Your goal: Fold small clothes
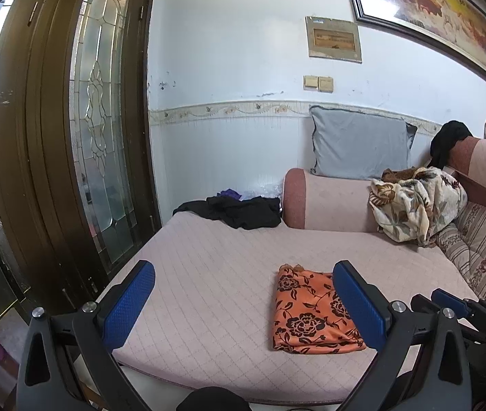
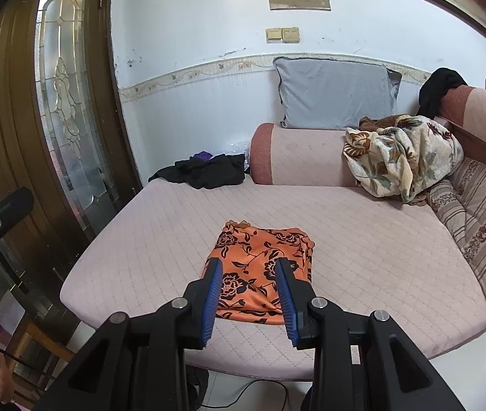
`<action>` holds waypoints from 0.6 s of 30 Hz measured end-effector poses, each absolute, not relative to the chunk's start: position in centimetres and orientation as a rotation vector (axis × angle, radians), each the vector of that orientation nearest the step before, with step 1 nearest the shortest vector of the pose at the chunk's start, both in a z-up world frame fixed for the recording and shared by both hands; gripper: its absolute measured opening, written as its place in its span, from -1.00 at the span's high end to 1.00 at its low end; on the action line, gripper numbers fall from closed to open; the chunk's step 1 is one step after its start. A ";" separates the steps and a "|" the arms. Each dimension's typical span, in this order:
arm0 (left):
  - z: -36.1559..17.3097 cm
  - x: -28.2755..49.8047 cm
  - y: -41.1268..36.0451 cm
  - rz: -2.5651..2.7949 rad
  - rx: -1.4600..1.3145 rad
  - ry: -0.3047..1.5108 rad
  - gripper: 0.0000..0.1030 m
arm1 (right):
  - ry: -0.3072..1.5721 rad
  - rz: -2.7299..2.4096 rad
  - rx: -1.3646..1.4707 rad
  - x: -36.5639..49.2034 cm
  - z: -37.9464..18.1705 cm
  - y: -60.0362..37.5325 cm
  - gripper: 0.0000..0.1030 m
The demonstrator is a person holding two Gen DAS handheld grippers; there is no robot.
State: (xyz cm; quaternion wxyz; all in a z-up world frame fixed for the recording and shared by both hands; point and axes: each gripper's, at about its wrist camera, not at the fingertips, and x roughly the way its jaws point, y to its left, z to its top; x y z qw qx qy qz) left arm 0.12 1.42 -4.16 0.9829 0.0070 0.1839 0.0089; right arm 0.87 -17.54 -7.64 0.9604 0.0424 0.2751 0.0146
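Observation:
A folded orange garment with a black flower print (image 1: 311, 311) lies flat on the pink quilted sofa seat (image 1: 208, 274); it also shows in the right wrist view (image 2: 260, 270). My left gripper (image 1: 243, 281) is wide open and empty, held above the seat's front edge with the garment by its right finger. My right gripper (image 2: 248, 270) is open and empty, hovering just above the garment's near edge. The right gripper's blue tip shows at the right of the left wrist view (image 1: 448, 301).
A black garment pile (image 1: 232, 210) lies at the seat's far left corner. A floral blanket (image 1: 417, 202) sits on the armrest (image 1: 325, 198), with a grey pillow (image 1: 359, 144) behind. A striped cushion (image 2: 482, 219) lies right. A wood-and-glass door (image 1: 99, 120) stands left.

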 end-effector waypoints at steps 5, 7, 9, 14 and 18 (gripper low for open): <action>-5.0 1.3 1.3 0.012 0.014 0.403 -1.00 | 0.583 0.027 0.079 1.8 -8.6 -17.2 0.31; -5.3 1.7 1.3 0.005 0.015 0.414 -1.00 | 0.593 0.028 0.079 2.1 -9.0 -17.1 0.31; -5.4 2.3 1.2 0.004 0.018 0.425 -1.00 | 0.607 0.029 0.079 2.6 -9.4 -17.1 0.31; -5.3 3.4 1.0 -0.002 0.016 0.431 -1.00 | 0.626 0.030 0.081 3.8 -9.8 -17.0 0.31; -4.9 4.2 0.9 -0.011 0.012 0.430 -1.00 | 0.630 0.028 0.087 4.8 -9.6 -17.3 0.31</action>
